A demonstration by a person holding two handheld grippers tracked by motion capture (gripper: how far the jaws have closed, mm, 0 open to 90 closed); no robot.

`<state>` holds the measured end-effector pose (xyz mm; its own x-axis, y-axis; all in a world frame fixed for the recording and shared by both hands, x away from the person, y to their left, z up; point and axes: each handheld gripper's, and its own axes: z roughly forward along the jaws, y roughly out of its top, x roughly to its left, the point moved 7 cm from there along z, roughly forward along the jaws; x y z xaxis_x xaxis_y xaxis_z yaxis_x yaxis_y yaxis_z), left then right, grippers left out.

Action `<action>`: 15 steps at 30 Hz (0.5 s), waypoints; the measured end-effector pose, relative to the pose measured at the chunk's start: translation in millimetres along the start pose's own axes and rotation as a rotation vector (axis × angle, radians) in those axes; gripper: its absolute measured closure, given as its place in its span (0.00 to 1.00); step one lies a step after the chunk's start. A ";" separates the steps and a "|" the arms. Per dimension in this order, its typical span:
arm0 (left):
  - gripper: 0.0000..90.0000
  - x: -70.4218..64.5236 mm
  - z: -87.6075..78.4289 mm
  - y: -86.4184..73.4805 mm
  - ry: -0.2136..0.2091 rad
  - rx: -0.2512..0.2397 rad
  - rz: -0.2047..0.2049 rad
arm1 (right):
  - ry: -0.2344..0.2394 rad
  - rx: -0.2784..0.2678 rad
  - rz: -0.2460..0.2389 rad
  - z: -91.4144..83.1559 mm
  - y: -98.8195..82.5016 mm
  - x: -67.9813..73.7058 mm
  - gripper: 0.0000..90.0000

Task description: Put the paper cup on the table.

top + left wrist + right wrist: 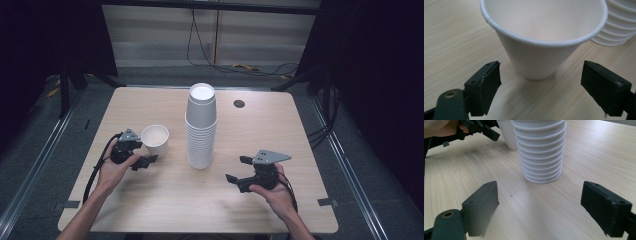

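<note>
Right now the single paper cup (155, 140) stands upright, mouth up, on the left half of the wooden table (150, 200), a little left of the tall cup stack (201, 127) and apart from it. The left gripper (146, 161) sits just near and left of that cup, and in the left gripper view its jaws stand spread to either side of the cup's tapered base (535, 67), the pads clear of the wall, nothing held. So the cup lies straight ahead of this claw, its long axis vertical and crosswise to the level jaws. The right gripper (239, 171) rests well over on the right, also open and empty, pointing at the foot of the stack (541, 173). By my reckoning the left hand is plainly the nearer one to the cup.
</note>
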<state>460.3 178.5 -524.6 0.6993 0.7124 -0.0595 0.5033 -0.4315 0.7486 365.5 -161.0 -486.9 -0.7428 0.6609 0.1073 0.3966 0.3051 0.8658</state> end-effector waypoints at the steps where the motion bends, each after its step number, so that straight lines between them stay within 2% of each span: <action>1: 0.18 -0.6 -1.8 -0.2 0.008 -0.006 0.003 | 0.000 -0.002 -0.002 0.1 0.1 -0.1 0.16; 5: 0.18 -5.4 -6.7 -1.5 0.008 -0.055 -0.003 | -0.002 -0.002 0.003 -0.3 0.2 0.0 0.16; 8: 0.17 -9.1 -10.5 -3.6 0.005 -0.072 -0.017 | -0.002 0.001 0.000 0.0 -0.2 0.3 0.16; 10: 0.17 -11.3 -13.1 -5.6 0.010 -0.062 0.004 | 0.000 0.000 -0.003 0.5 -0.3 0.4 0.16; 15: 0.18 -19.3 -18.6 -5.4 0.009 -0.098 0.019 | -0.004 -0.003 0.000 -0.1 -0.1 0.2 0.16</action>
<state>434.6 177.4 -515.1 0.7031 0.7100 -0.0390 0.4376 -0.3887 0.8108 365.3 -160.9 -486.9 -0.7404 0.6638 0.1054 0.3950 0.3029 0.8673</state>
